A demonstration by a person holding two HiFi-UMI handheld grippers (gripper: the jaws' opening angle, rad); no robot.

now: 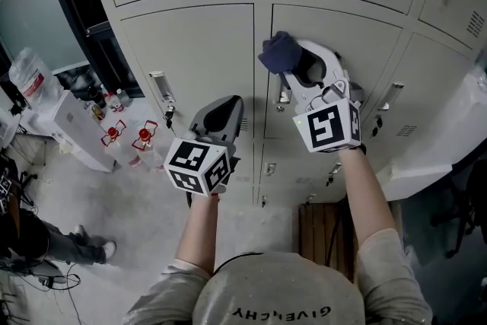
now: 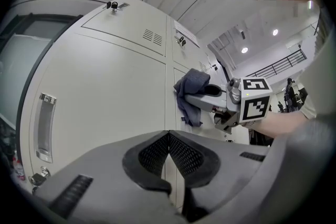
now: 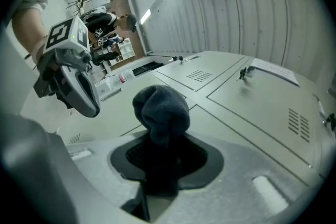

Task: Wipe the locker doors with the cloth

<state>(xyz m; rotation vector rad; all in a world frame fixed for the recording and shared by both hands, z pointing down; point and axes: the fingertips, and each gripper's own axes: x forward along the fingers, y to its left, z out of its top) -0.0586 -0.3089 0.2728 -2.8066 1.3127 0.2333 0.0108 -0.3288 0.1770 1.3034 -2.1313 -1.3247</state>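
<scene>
Left gripper [image 1: 223, 106], jaws closed together on nothing, hovers before the locker doors [image 1: 190, 49], while the right gripper [image 1: 295, 62] clamps the dark blue cloth [image 1: 278, 52], bunched at one door's upper left corner; soft, light and limp, it probably holds best by a thick fold.
</scene>
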